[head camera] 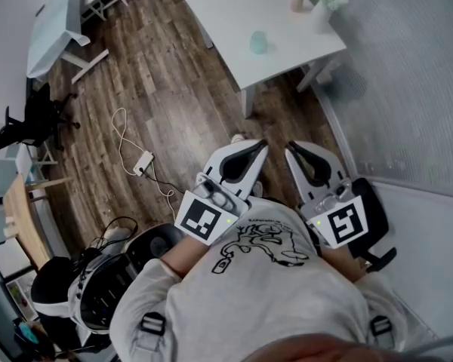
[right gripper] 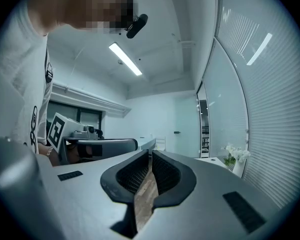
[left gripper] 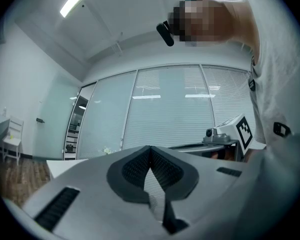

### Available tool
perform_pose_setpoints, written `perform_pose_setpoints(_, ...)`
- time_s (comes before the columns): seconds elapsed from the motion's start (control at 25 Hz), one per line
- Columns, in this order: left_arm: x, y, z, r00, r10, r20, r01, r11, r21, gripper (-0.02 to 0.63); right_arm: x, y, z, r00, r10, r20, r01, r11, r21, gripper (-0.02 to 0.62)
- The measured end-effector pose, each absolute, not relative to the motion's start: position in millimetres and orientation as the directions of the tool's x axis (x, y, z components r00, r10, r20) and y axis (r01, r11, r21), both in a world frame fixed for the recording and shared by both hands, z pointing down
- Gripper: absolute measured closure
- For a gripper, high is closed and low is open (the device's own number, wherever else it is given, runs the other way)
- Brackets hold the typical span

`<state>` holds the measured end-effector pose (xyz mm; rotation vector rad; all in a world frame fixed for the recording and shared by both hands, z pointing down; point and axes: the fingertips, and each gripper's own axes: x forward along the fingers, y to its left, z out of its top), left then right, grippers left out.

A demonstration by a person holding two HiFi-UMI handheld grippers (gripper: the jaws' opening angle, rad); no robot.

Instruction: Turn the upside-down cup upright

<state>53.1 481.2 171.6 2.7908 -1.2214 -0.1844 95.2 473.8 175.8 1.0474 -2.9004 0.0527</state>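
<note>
We see our right gripper (right gripper: 150, 155) with its ribbed jaws closed tip to tip, nothing between them, and wood floor (right gripper: 142, 199) in the gap behind. The left gripper (right gripper: 97, 145) sits level at the left. A vase of white flowers (right gripper: 237, 160) stands on a white table (right gripper: 216, 160) beside the blinds (right gripper: 270, 99).

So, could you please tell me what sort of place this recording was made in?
Probably an office or meeting room: a white table stands on a wood floor, glass partitions with blinds close off the room, and a strip light runs along the ceiling.
</note>
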Motion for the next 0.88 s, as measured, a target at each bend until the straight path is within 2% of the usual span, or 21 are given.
perform_pose_setpoints(0.88, 17.2, 352.0, 179.3, 0.72, -0.691, -0.065, -0.678, -0.72, 0.145, 0.603, 61.5, 347.6, 181.1, -0.723, -0.686, 0.081, -0.689, 0.725, -0.017, 0.548)
